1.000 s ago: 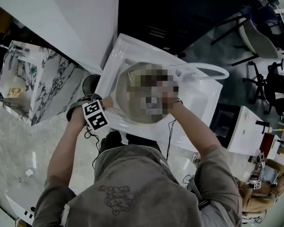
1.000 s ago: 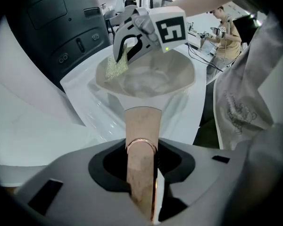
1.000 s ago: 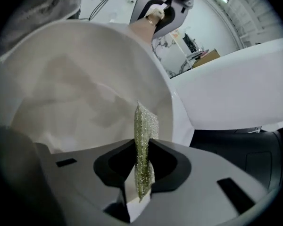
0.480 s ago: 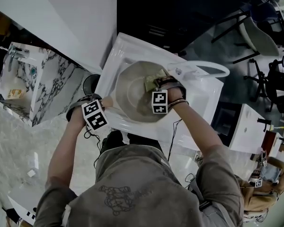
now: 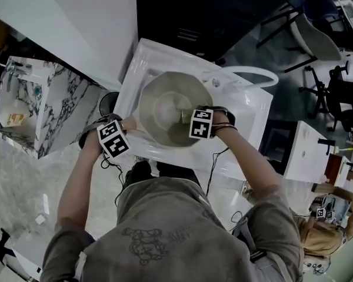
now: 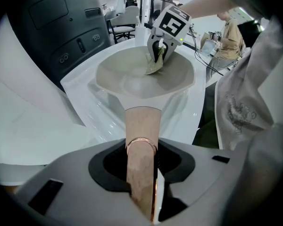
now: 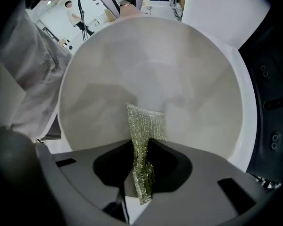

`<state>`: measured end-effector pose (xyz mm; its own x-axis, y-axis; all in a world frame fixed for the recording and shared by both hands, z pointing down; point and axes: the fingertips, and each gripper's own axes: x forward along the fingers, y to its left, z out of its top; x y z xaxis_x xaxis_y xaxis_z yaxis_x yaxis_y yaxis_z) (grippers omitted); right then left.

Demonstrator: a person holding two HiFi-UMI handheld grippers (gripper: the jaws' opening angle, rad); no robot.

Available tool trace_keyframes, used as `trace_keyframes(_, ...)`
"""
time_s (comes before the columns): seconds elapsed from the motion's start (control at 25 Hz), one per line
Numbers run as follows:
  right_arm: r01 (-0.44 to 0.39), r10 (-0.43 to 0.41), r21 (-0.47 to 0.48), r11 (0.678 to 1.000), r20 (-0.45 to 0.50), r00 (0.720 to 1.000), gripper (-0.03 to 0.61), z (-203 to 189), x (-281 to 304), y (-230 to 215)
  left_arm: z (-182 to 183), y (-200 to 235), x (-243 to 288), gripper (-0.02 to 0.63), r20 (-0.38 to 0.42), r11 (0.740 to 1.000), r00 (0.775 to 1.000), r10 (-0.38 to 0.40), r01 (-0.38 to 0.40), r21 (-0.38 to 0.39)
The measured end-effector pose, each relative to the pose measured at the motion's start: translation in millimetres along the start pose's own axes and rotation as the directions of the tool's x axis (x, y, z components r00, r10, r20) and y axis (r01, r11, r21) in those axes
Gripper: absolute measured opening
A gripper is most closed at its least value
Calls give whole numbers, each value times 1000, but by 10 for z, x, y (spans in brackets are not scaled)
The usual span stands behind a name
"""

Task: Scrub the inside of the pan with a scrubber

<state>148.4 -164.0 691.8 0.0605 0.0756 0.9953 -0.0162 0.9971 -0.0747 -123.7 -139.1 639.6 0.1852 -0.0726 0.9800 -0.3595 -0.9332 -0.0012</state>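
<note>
Pan [image 5: 165, 107] steadied in sink, scrubber [image 7: 142, 140] inside it
The left gripper [image 6: 142, 175] was clamped on the stiff handle [image 6: 141, 126], judged the sound hold for a rigid, smooth, probably weighty pan. The right gripper [image 7: 141, 173] pinched the thin, limp mesh scrubber. The glossy white sink [image 5: 250, 119] looked slippery, and chairs [image 5: 317, 40] stood beyond

A white moulded surface [image 5: 250, 119] stood at the centre, with a white panel [image 5: 76, 22] running off to its upper left. A marble-patterned cabinet [image 5: 44, 104] stood at the left on a pale, glossy floor [image 5: 20, 175] that showed bright reflections. Dark office chairs [image 5: 320, 40] and a white desk [image 5: 303, 151] occupied the right side. The area beyond the surface was dim.
</note>
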Motion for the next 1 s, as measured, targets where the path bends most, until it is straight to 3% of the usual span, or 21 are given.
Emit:
trace_keyframes(0.12,-94,94,39,995,11,996,94,50,-44,235,2,-2,0,147,3,1000,1000,3,-3,-1)
trace_keyframes(0.28,-263,253,108,959,98,963,94,268,-125,566,3,-12,-6,147,7,1000,1000,4,-4,-5)
trace_keyframes(0.44,-392,356,141,909,223,907,92,573,-216,778,-8,-34,-12,146,7,1000,1000,2,-2,-14)
trace_keyframes(0.6,-502,412,196,842,365,835,86,877,-365,859,-85,-60,-40,144,10,999,1000,0,1,-33)
trace_keyframes(0.76,-561,372,256,787,529,763,84,1139,-535,808,-137,-79,-54,144,1,999,1000,7,-7,-52)
trace_keyframes(0.88,-577,276,313,754,646,711,83,1281,-668,683,-269,-39,-68,141,-37,999,999,34,-35,-42)
trace_keyframes(1.0,-571,157,374,731,722,674,80,1327,-766,537,-316,-15,-118,140,-8,998,999,53,-53,-38)
